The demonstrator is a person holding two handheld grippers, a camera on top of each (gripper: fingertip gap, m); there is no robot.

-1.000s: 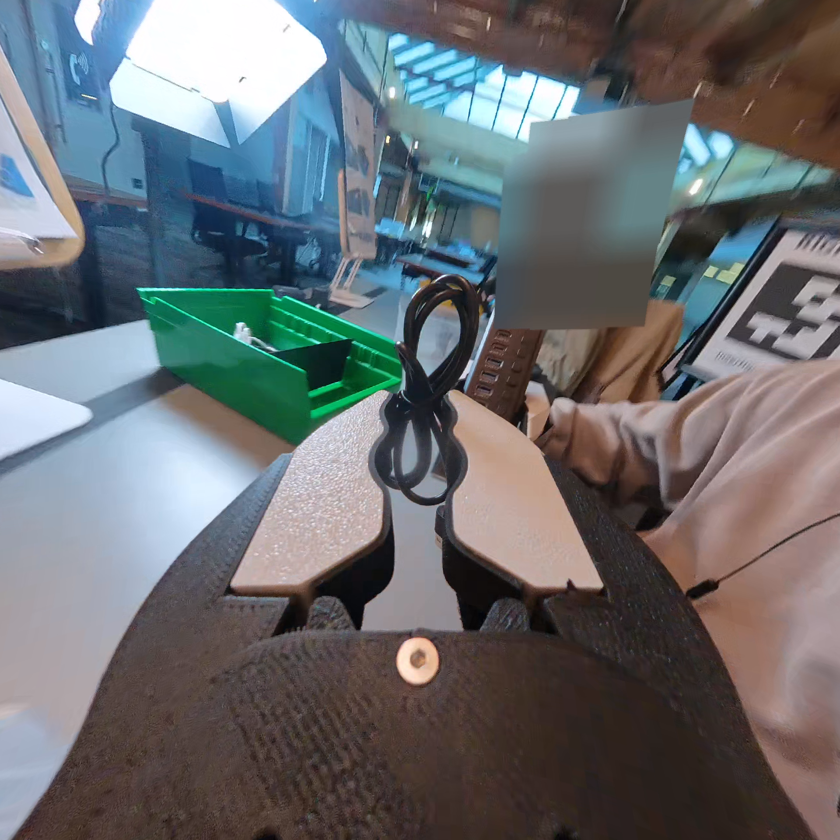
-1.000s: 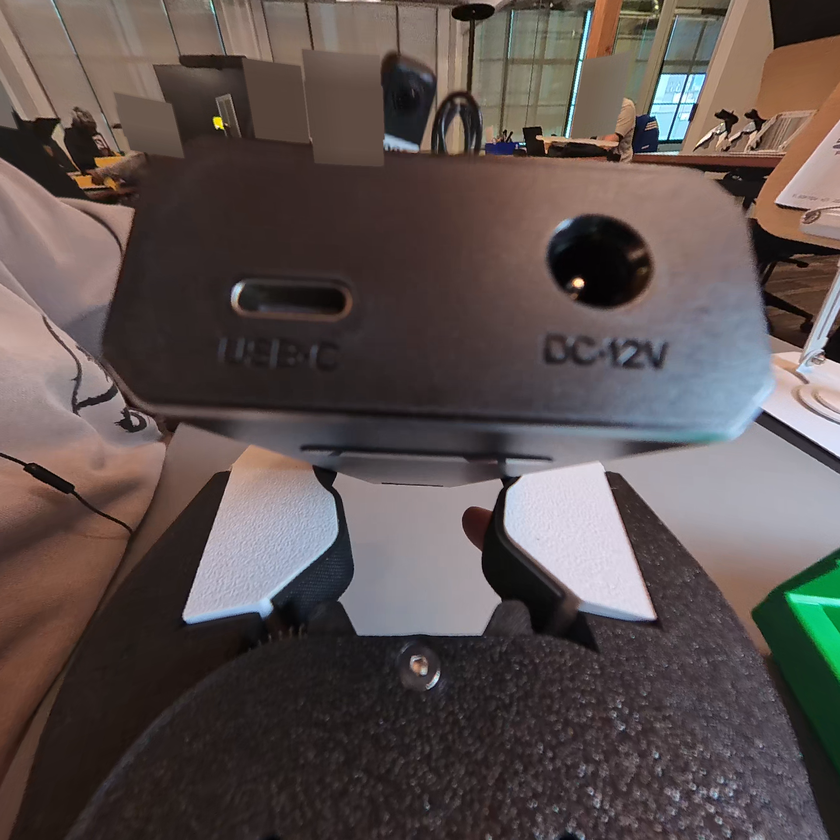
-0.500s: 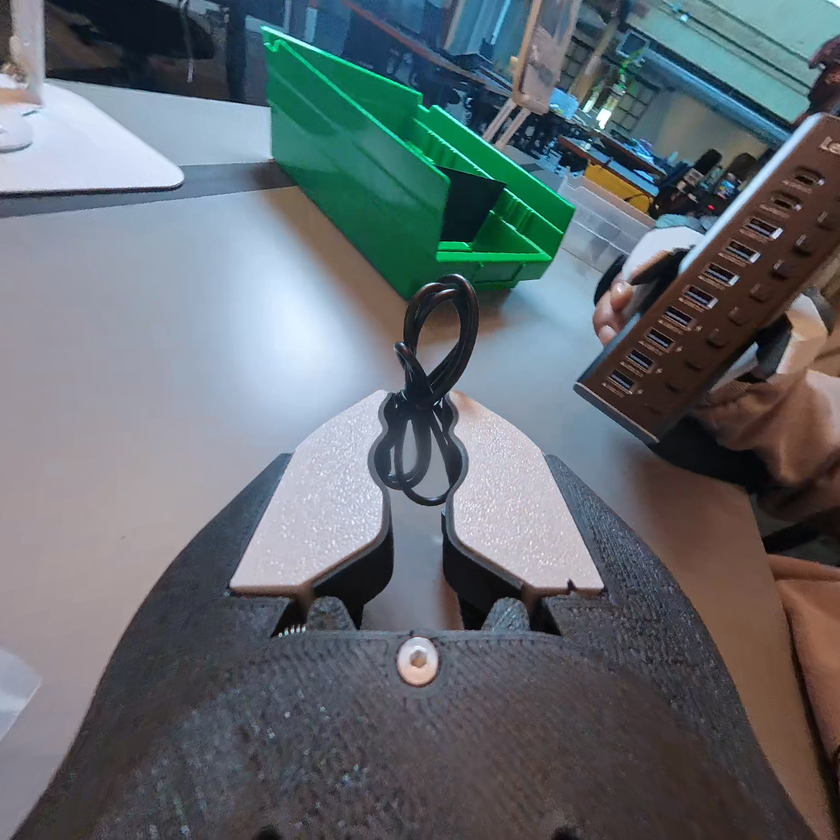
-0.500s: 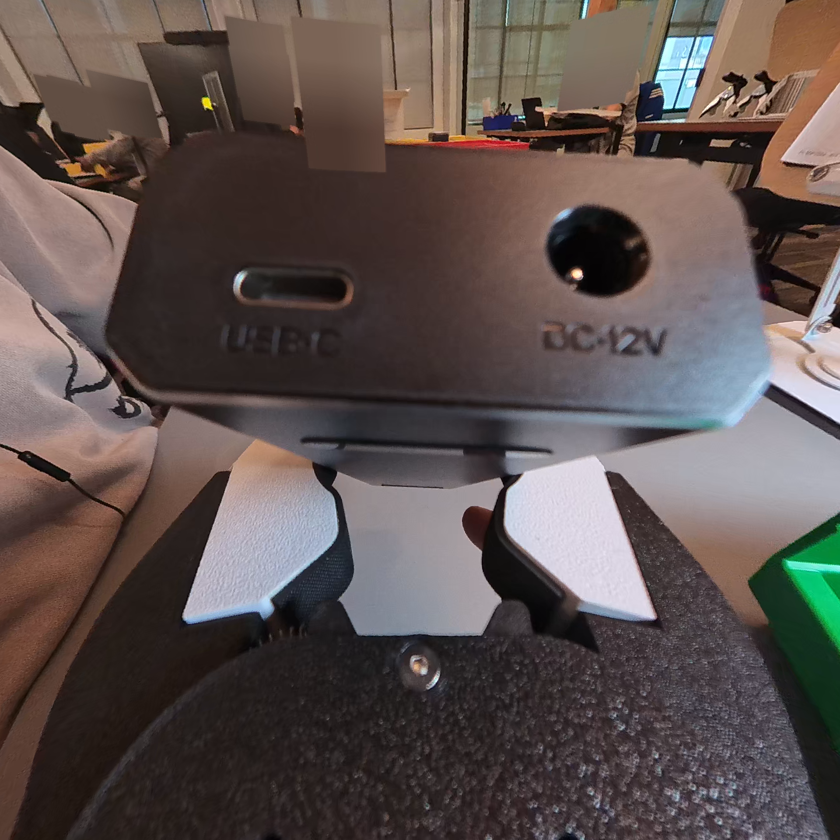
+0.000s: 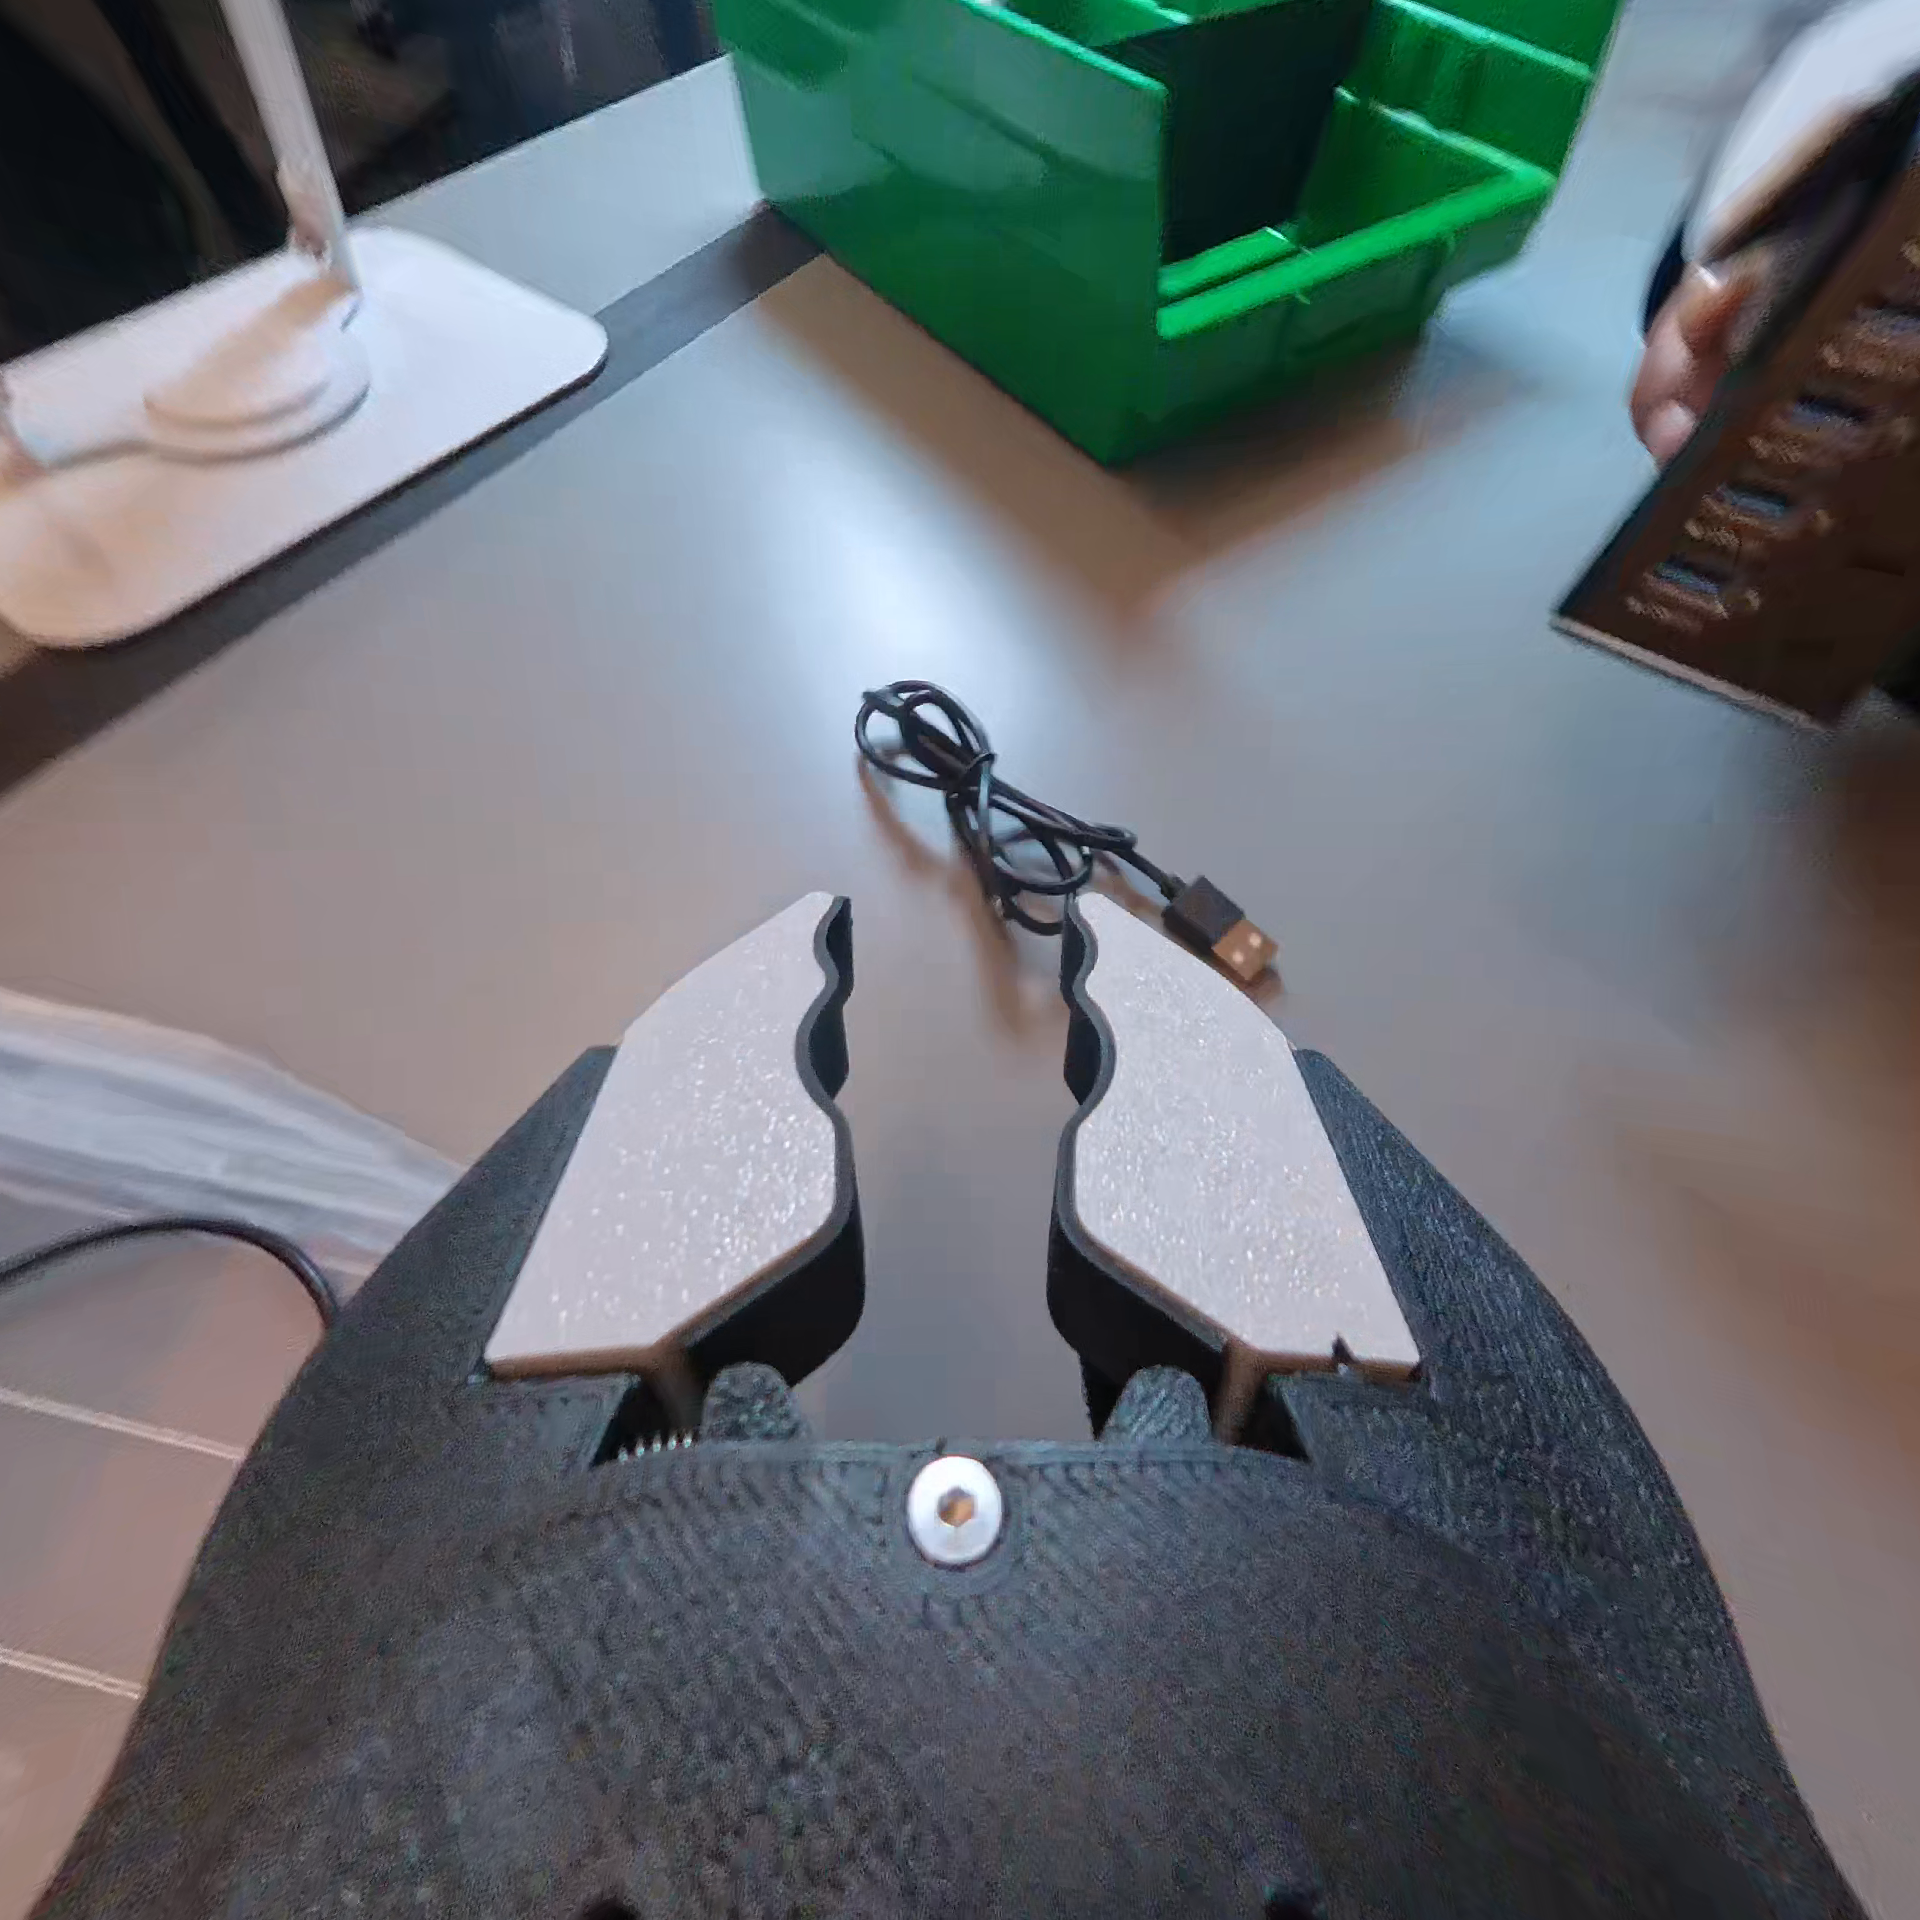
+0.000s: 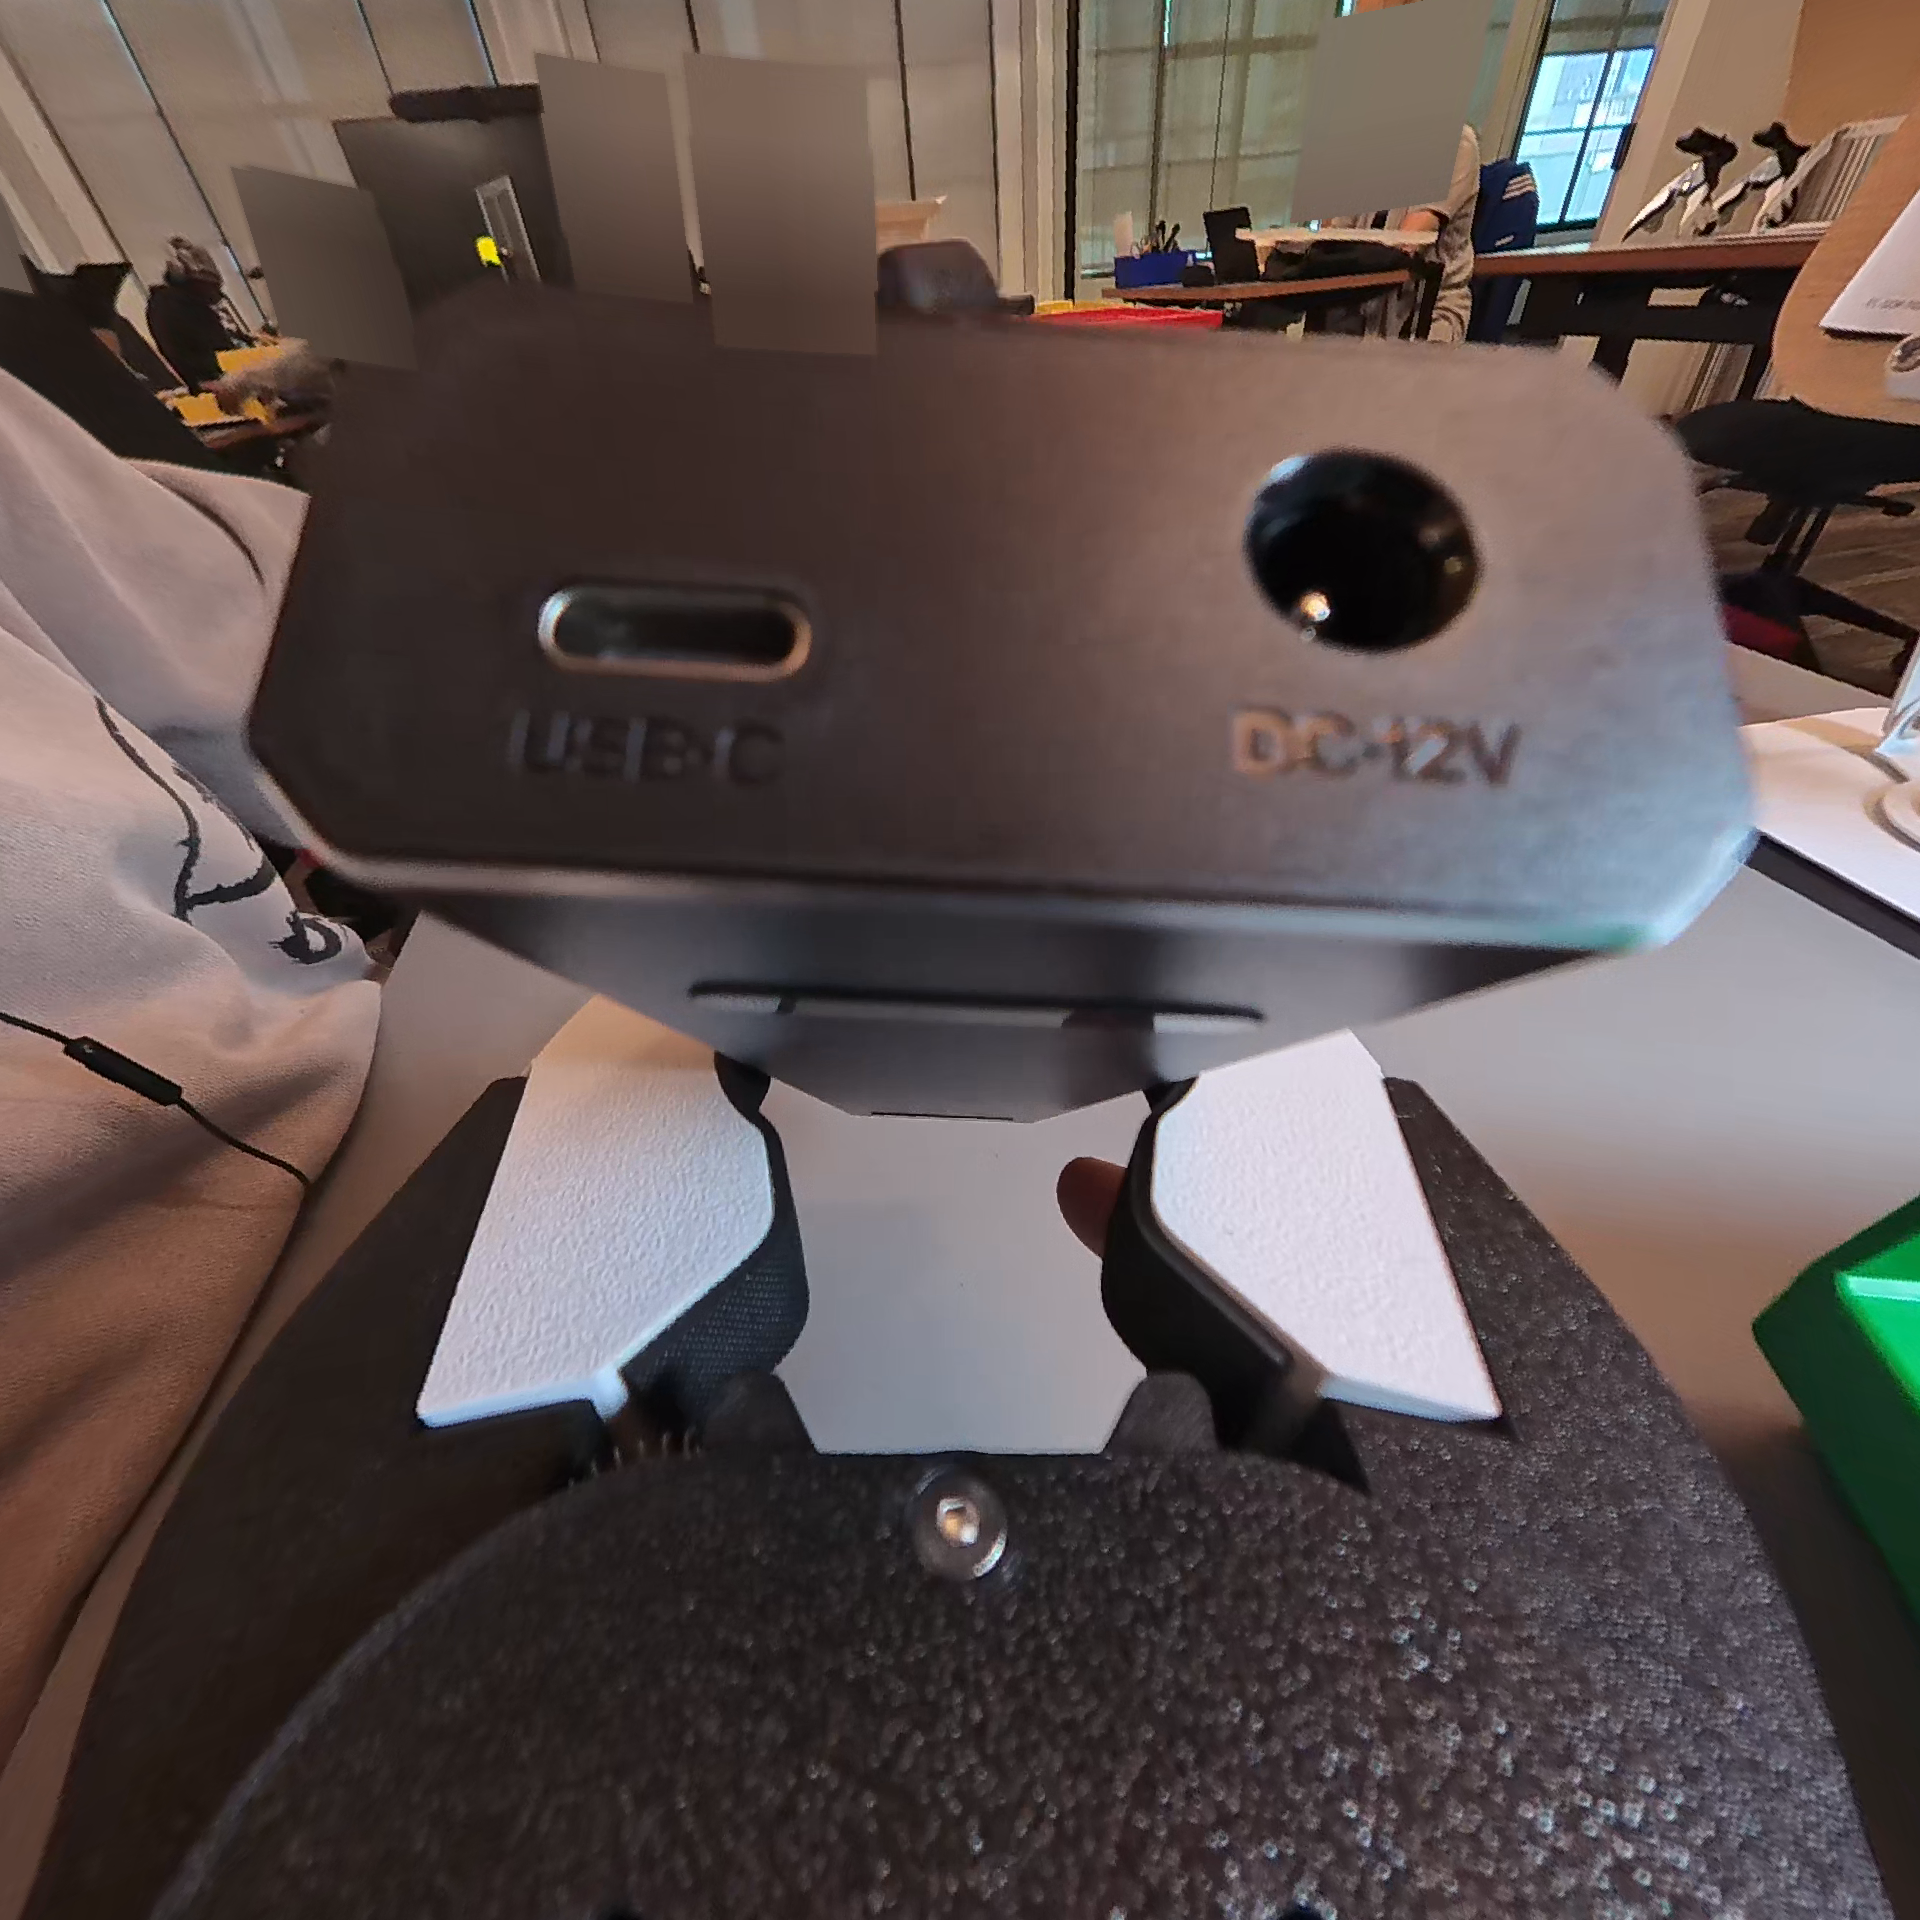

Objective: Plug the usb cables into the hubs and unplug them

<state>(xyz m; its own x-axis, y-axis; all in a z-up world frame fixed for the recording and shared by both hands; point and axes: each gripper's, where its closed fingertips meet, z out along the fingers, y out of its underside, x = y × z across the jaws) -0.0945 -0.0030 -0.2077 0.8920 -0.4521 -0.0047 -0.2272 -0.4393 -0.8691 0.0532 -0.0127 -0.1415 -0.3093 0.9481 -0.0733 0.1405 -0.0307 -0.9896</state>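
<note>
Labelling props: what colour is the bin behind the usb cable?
Bright green bin, with a black insert inside; clearest in the left wrist view.

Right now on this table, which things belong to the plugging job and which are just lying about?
For the job:
- black usb cable, loose on the table, plug bare
- dark hub, held in the right tool
- left tool, open, just short of the cable

Lying about:
- green bin
- white stand base
- clear plastic bag
</note>
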